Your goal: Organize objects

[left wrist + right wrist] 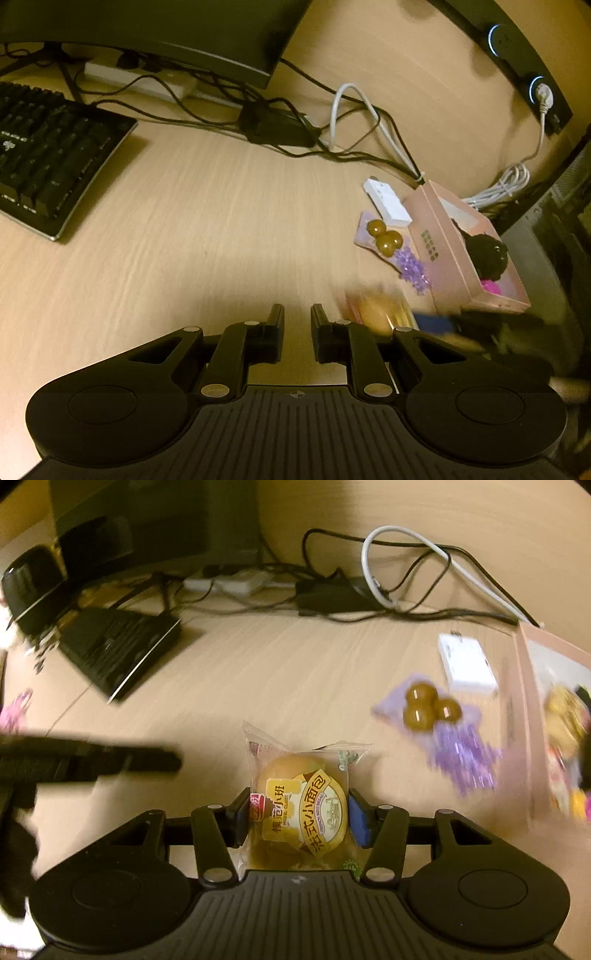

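My right gripper (298, 808) is shut on a wrapped bread bun (300, 794) in a clear packet with a yellow label, held above the desk. The bun shows blurred in the left wrist view (376, 308). My left gripper (297, 317) is open with a narrow gap and empty, over bare desk; it shows blurred in the right wrist view (110, 760). A pink box (469, 251) stands at the right with a black plush toy (487, 254) inside. Beside it lie three brown balls (384, 236), purple beads (413, 267) and a white adapter (388, 201).
A black keyboard (48, 166) lies at the left under a monitor (147, 33). Cables and a power strip (136, 79) run along the back of the wooden desk (221, 229). Coiled white cable (509, 181) sits behind the box.
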`<action>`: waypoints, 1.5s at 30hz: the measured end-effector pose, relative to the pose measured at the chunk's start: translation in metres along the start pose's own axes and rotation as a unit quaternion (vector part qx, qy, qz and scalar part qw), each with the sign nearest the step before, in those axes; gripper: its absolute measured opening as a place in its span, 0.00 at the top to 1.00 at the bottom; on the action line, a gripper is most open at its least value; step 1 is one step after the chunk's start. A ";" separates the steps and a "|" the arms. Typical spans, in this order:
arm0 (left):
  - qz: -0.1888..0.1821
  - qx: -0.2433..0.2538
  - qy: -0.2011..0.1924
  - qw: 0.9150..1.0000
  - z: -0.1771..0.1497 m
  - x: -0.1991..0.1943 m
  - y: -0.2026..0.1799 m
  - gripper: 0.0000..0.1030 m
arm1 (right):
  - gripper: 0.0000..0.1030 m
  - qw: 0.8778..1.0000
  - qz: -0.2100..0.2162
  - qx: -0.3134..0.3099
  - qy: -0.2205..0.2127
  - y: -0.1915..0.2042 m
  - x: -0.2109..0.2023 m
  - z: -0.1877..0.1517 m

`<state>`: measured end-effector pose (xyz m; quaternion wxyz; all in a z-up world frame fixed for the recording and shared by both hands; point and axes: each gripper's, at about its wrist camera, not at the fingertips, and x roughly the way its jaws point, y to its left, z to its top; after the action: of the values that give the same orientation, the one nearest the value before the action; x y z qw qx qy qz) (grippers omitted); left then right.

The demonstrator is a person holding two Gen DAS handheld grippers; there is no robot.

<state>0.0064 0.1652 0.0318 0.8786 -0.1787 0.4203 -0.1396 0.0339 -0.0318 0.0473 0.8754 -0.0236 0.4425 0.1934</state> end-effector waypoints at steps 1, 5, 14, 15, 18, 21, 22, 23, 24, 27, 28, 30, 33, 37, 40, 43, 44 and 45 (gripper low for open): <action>0.001 0.000 0.001 1.000 -0.002 0.001 -0.003 0.84 | 0.50 1.000 -0.002 -0.003 0.001 -0.001 -0.008 -0.010; -0.008 0.009 0.006 1.000 -0.008 0.006 -0.018 0.84 | 0.50 0.999 -0.039 -0.004 -0.004 -0.018 -0.039 -0.047; -0.031 0.043 0.025 0.998 -0.016 0.023 -0.062 0.84 | 0.46 0.980 -0.157 0.116 -0.030 -0.094 -0.084 -0.092; -0.033 0.052 0.021 0.998 -0.014 0.024 -0.068 0.84 | 0.36 0.978 -0.163 0.126 -0.043 -0.099 -0.094 -0.095; -0.034 0.076 0.013 0.996 -0.007 0.033 -0.086 0.84 | 0.16 0.971 -0.175 0.140 -0.081 -0.104 -0.117 -0.103; -0.033 0.096 0.008 0.995 0.006 0.049 -0.101 0.84 | 0.16 0.968 -0.187 0.145 -0.089 -0.104 -0.127 -0.108; -0.031 0.104 0.005 0.994 0.011 0.057 -0.107 0.84 | 0.15 0.966 -0.191 0.149 -0.088 -0.102 -0.127 -0.110; -0.027 0.111 0.002 0.993 0.017 0.064 -0.111 0.84 | 0.15 0.966 -0.193 0.152 -0.086 -0.102 -0.127 -0.113; -0.022 0.116 0.000 0.993 0.023 0.071 -0.113 0.84 | 0.15 0.965 -0.195 0.154 -0.083 -0.102 -0.126 -0.115; -0.003 0.110 -0.010 0.994 0.044 0.094 -0.118 0.84 | 0.15 0.965 -0.200 0.154 -0.075 -0.100 -0.127 -0.126; 0.003 0.110 -0.012 0.994 0.052 0.104 -0.121 0.84 | 0.14 0.965 -0.202 0.153 -0.071 -0.099 -0.126 -0.129; 0.019 0.125 -0.016 0.992 0.066 0.122 -0.127 0.84 | 0.14 0.965 -0.206 0.151 -0.062 -0.098 -0.126 -0.133; 0.041 0.150 -0.015 0.988 0.078 0.147 -0.136 0.84 | 0.12 0.964 -0.213 0.149 -0.051 -0.099 -0.126 -0.138; 0.057 0.169 -0.005 0.984 0.081 0.165 -0.140 0.84 | 0.09 0.963 -0.217 0.154 -0.040 -0.102 -0.125 -0.144; 0.067 0.193 -0.009 0.979 0.077 0.166 -0.142 0.84 | 0.08 0.963 -0.216 0.157 -0.035 -0.105 -0.122 -0.146; 0.084 0.220 -0.002 0.972 0.070 0.165 -0.141 0.77 | 0.07 0.964 -0.214 0.156 -0.036 -0.104 -0.120 -0.143; 0.083 0.226 -0.005 0.971 0.067 0.162 -0.139 0.77 | 0.07 0.964 -0.212 0.154 -0.037 -0.104 -0.119 -0.141; 0.085 0.231 -0.007 0.969 0.063 0.158 -0.137 0.77 | 0.07 0.965 -0.211 0.151 -0.039 -0.102 -0.118 -0.139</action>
<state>0.1390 -0.0077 0.0187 0.9077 0.0644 0.3840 -0.1566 -0.0991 -0.1932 0.0417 0.9063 0.0240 0.4172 -0.0637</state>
